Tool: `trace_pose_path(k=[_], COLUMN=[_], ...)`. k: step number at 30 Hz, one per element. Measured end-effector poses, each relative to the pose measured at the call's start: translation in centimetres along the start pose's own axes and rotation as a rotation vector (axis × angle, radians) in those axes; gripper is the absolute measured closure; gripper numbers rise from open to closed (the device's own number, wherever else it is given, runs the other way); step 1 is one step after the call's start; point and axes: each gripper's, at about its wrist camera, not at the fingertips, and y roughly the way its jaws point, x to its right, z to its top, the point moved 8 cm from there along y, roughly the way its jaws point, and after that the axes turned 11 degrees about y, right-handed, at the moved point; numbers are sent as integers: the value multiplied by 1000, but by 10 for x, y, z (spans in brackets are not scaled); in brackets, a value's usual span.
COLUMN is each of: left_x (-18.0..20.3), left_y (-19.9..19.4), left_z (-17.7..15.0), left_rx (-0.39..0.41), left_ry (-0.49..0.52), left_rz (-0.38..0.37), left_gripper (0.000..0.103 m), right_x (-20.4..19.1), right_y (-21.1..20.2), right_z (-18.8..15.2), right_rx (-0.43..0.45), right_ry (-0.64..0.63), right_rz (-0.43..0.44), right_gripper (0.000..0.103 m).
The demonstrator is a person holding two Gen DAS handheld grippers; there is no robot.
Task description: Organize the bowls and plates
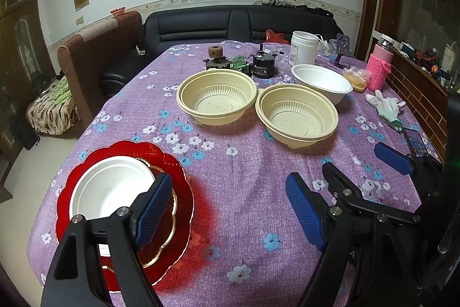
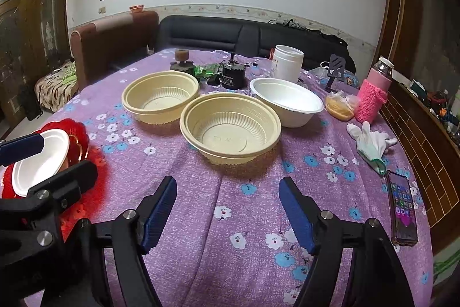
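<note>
A white plate [image 1: 109,186] lies on a gold-rimmed plate [image 1: 172,200], which sits in a red scalloped plate [image 1: 86,171] at the table's near left. Two beige ribbed bowls [image 1: 217,95] [image 1: 297,114] and a white bowl [image 1: 322,82] stand apart mid-table. My left gripper [image 1: 228,180] is open just right of the plate stack, with only cloth between its fingers. My right gripper [image 2: 227,183] is open and holds nothing, just short of the nearer beige bowl [image 2: 230,128]. The other beige bowl [image 2: 161,95] and the white bowl [image 2: 287,101] stand behind it.
A purple flowered cloth [image 2: 258,220] covers the table. A phone [image 2: 402,209] and a white glove [image 2: 371,141] lie near the right edge. A pink-sleeved bottle [image 2: 373,97], a white jar [image 2: 287,64] and a black motor [image 2: 231,76] stand at the back. A dark sofa [image 1: 230,22] is beyond.
</note>
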Motion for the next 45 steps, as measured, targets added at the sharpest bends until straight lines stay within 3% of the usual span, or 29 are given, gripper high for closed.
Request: trace_pose_path(k=[18,39,42,45], left_x=[-2,-15,-18,-21], left_y=[37,58,58,58], left_z=[-5,-12,-11,-11], left_rx=[-69,-108,-108,-107], left_ry=[-23,-57,-66,-77], left_rz=[-22,-38,-41,-47], left_gripper=[22,22,22,22], right_x=[8,2,20,52], right_y=[40,67,71,85], right_z=[-4,1,14,32], right_rx=[-80,-106,-101,-123], right_ry=[-44,-76,12,209], right_rz=[-54,-92,-82,5], right_gripper=[25,25,25,25])
